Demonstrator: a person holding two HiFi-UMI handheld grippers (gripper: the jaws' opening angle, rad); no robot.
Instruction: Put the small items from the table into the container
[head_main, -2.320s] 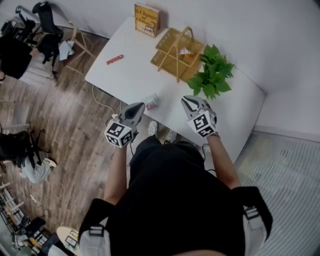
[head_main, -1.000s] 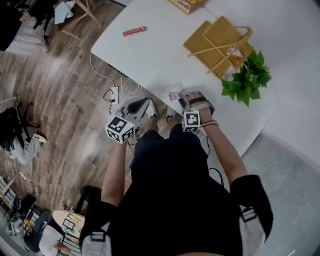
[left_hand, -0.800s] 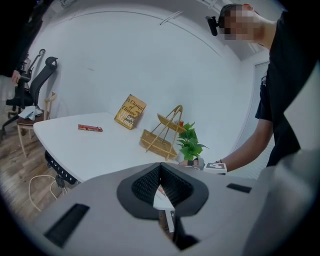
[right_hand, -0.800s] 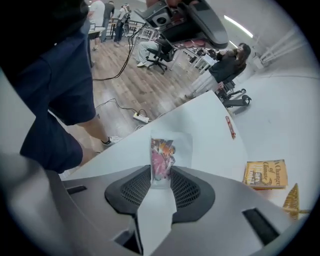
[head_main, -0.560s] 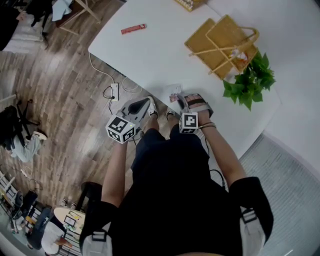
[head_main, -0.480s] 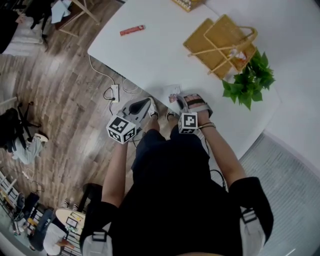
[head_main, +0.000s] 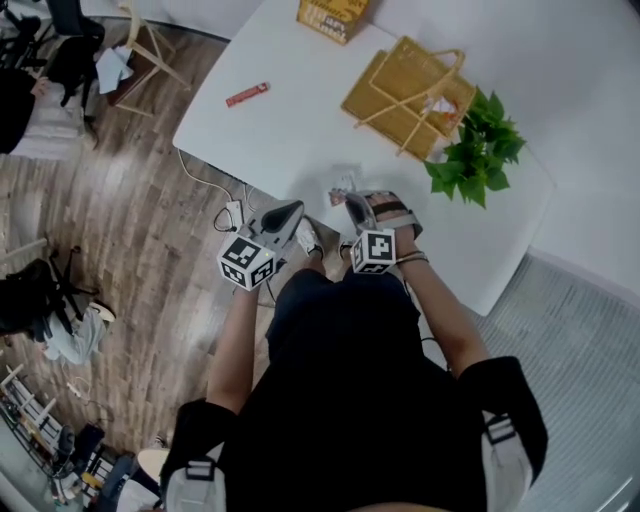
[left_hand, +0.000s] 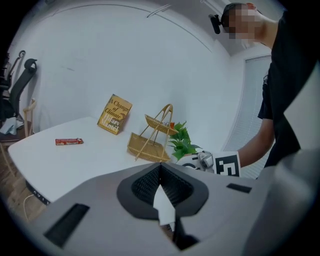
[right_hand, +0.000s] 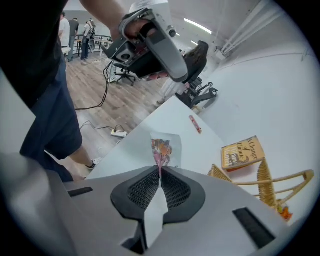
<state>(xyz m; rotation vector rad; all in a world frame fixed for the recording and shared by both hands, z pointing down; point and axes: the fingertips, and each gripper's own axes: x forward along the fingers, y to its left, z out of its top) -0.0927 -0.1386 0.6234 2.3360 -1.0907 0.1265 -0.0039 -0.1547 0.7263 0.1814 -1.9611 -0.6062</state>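
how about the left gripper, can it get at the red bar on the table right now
Probably yes: the left gripper is empty, jaws together, and only bare table lies between it and the red bar. It would have to open first.

**One book title we can read**

We can read words on just one thing, the yellow book (left_hand: 114, 114), left of the middle in the left gripper view. Its cover says "A Change of Climate" in dark letters. Under that we can make out the name "Mantel". In the right gripper view the same book (right_hand: 243, 152) sits at the right and shows the title again. The red bar (left_hand: 69, 142) at the left has print too small for us to read. The packet (right_hand: 161, 150) has bright colours, but we cannot read any words on it.
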